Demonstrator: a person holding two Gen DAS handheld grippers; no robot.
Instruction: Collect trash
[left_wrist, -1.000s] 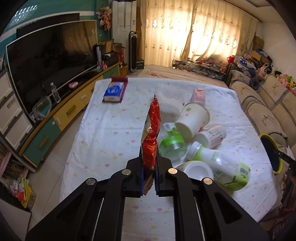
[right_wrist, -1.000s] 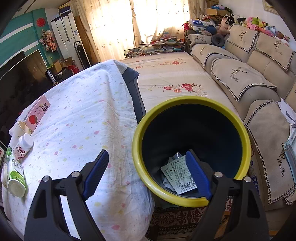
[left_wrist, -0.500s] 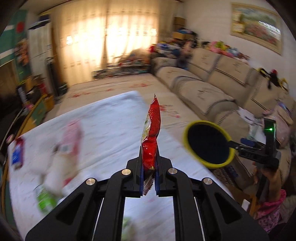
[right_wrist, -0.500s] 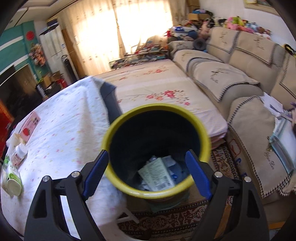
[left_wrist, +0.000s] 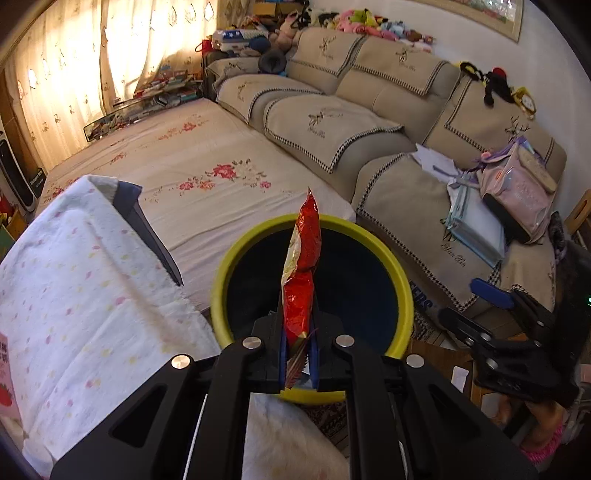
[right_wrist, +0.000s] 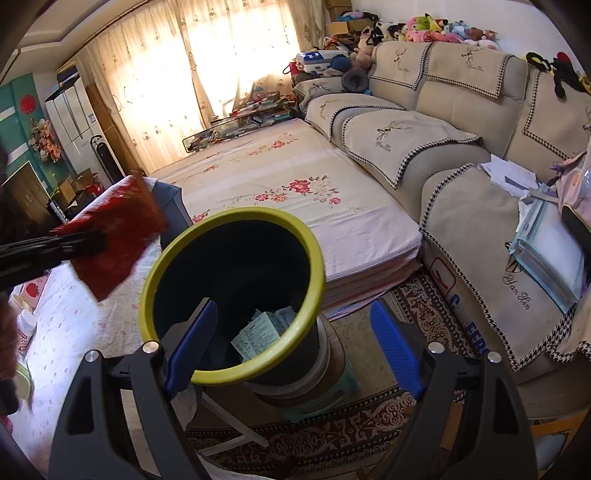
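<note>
Trash, in the shape of a red snack wrapper (left_wrist: 301, 280), sits pinched between the blue pads of the left gripper (left_wrist: 298, 360), which is clamped tight on the wrapper's lower crimped edge. The wrapper stands up edge-on from the jaws, its top corner reaching beyond the far rim of the bin ahead. Directly past the left fingertips lies the yellow-rimmed bin (left_wrist: 221, 273), dark blue inside, so that the wrapper is seen against its mouth. In the right wrist view the same wrapper (right_wrist: 118, 240) shows flat-on and blurred, held out to the upper left of the bin's rim by the left gripper (right_wrist: 79, 240), whether over the opening or just short of it cannot be told.

The right gripper (right_wrist: 291, 345) has its jaws wide apart with nothing pressed between the pads. Its left pad lies in front of the near inner wall of the bin (right_wrist: 317, 258), its right pad lies outside the rim, and the near rim runs between the two without visible contact. Inside the bin, beyond the fingertips, lie a printed paper label (right_wrist: 258, 334) and other crumpled scraps.

To the left of both tools runs the table's spotted white cloth (left_wrist: 85, 280). A small stool (right_wrist: 321, 400) carries the bin on a patterned rug (right_wrist: 417, 302).
</note>
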